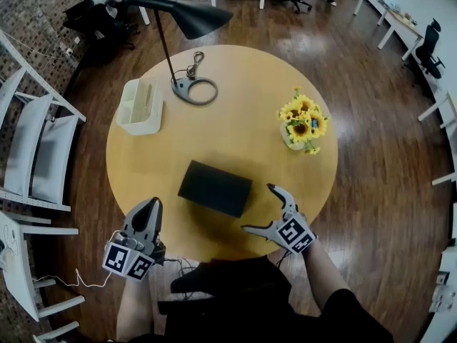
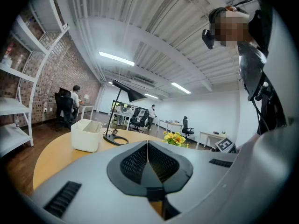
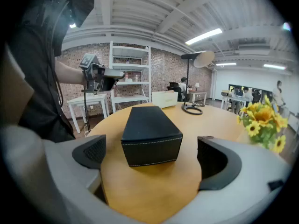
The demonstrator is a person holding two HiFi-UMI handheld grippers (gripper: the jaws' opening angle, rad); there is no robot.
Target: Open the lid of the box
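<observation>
Approach stage, lid not yet lifted. Right gripper facing black box, jaws wide apart, nothing between. Left gripper aside, jaws pressed together, empty. Next, likely: catching lid edge, lifting.

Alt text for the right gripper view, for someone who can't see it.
A closed black box sits on a round wooden table, just ahead of the right gripper, whose jaws stand wide apart, touching nothing. Yellow flowers are at the right; a desk lamp and white bin stand farther back.

Box centre-front on tabletop; bin near left edge; lamp beside it toward back edge; flowers near right edge
</observation>
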